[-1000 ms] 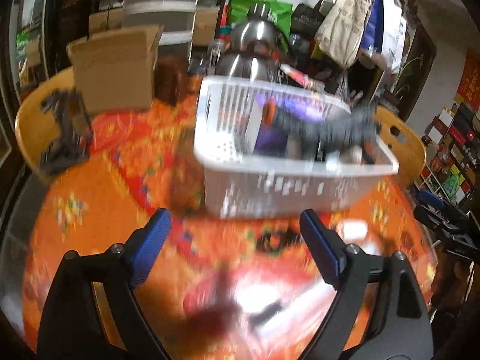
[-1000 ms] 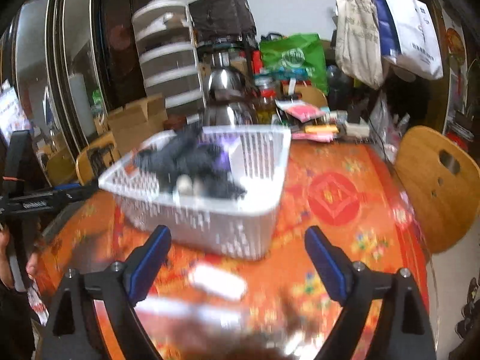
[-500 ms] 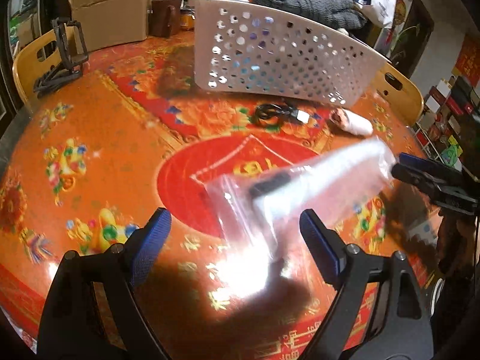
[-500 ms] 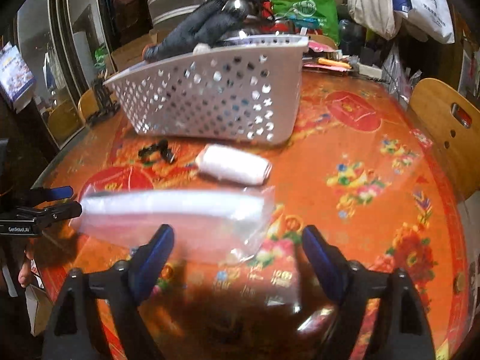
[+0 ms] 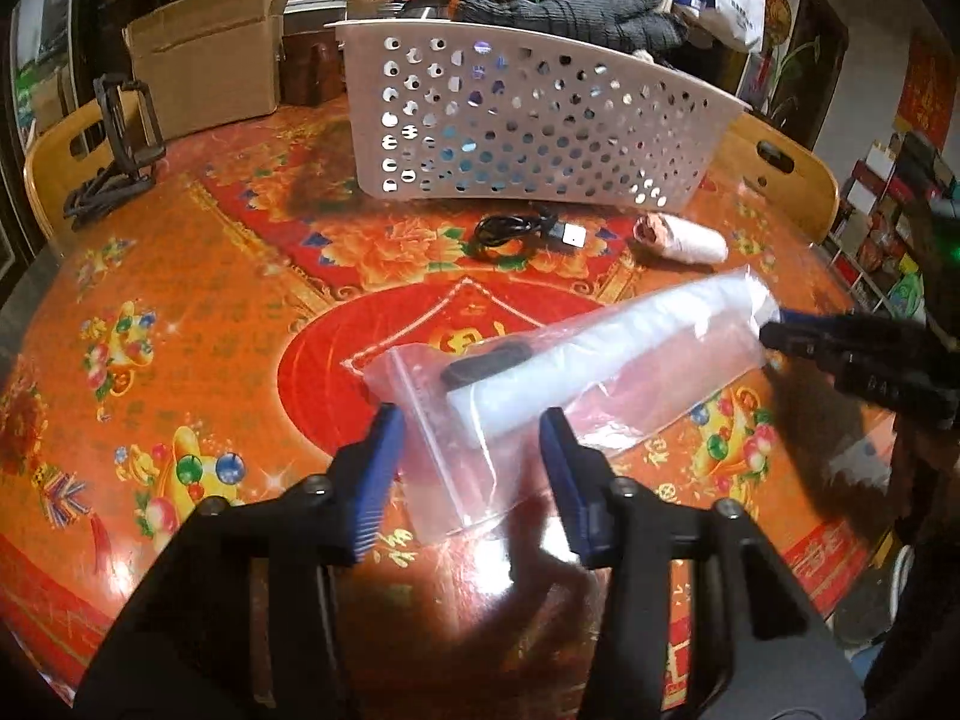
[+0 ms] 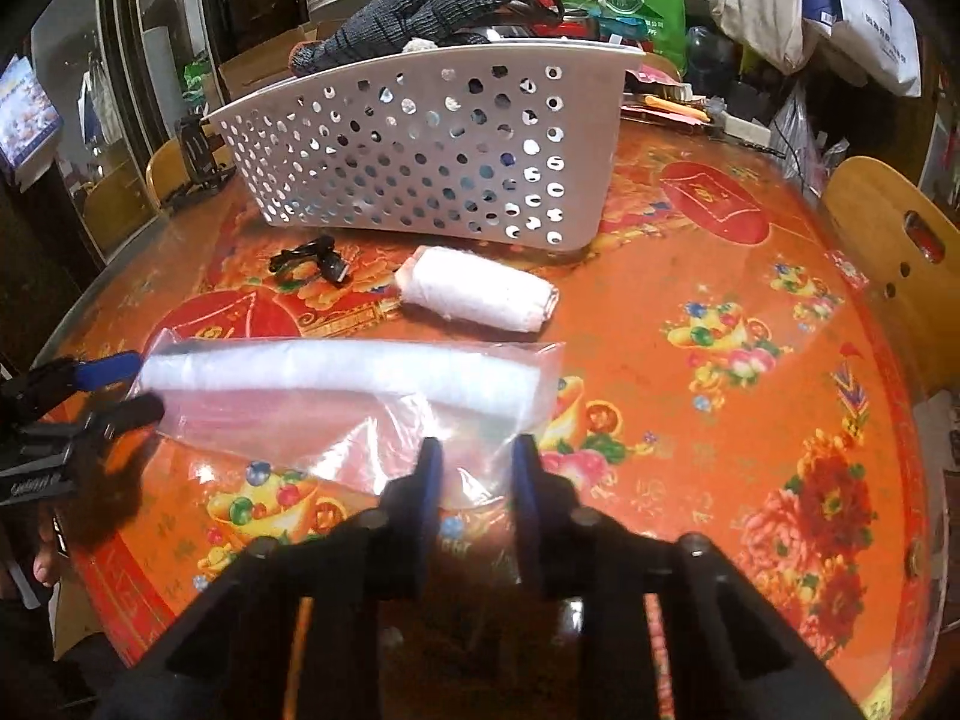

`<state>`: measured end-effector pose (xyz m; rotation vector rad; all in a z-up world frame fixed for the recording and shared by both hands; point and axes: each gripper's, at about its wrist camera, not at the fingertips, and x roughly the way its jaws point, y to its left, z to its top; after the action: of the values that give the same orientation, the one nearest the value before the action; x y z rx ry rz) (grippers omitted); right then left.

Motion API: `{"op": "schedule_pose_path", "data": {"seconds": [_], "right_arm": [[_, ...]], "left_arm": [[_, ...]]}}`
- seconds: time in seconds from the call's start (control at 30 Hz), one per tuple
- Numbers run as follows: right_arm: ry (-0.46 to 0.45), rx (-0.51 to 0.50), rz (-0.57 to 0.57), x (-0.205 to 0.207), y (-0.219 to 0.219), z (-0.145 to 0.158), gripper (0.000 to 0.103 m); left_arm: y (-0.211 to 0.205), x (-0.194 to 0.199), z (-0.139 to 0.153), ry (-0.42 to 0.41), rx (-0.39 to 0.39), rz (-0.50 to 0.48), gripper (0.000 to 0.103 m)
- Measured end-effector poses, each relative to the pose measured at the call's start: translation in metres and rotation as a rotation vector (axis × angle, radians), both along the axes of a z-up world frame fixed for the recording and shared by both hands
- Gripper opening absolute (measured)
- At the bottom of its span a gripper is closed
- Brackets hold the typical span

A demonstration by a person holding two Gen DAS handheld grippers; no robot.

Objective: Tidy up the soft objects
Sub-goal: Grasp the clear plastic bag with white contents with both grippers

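A clear zip bag [image 5: 576,372] holding a white roll lies flat on the orange table; it also shows in the right wrist view [image 6: 348,396]. My left gripper [image 5: 471,438] is partly open around the bag's zip end. My right gripper [image 6: 474,456] is narrowed around the bag's other edge, with a gap still showing between the fingers. A white rolled cloth [image 6: 477,288] lies beside the white perforated basket [image 6: 444,138], which holds grey knit gloves [image 6: 414,6].
A black USB cable [image 5: 516,231] lies in front of the basket. A cardboard box [image 5: 204,54] and a black phone stand [image 5: 123,138] sit at the far left. Wooden chair backs [image 6: 894,252] ring the round table. Clutter fills the back.
Both grippers have dropped low and moved in on the clear bag from opposite ends. Both have narrowed from wide open, the right more than the left.
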<state>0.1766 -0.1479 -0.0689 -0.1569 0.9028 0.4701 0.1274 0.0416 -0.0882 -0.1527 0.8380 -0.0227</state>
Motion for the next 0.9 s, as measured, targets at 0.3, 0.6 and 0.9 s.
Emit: {"op": "schedule_pose_path", "data": {"seconds": [0.3,0.6,0.9], "right_arm": [[-0.023,-0.006,0.026,-0.015,0.005,0.0,0.005],[-0.079,0.046,0.026,-0.036,-0.001,0.008,0.004],[-0.121,0.101,0.009,-0.05,-0.009,0.017,0.003]], "left_arm": [[0.01,0.002,0.0,-0.03,-0.05,-0.048,0.013],[0.006,-0.009,0.011,-0.077,-0.032,-0.079,0.011],[0.004,-0.015,0.024,-0.125,-0.042,-0.094,0.011]]}}
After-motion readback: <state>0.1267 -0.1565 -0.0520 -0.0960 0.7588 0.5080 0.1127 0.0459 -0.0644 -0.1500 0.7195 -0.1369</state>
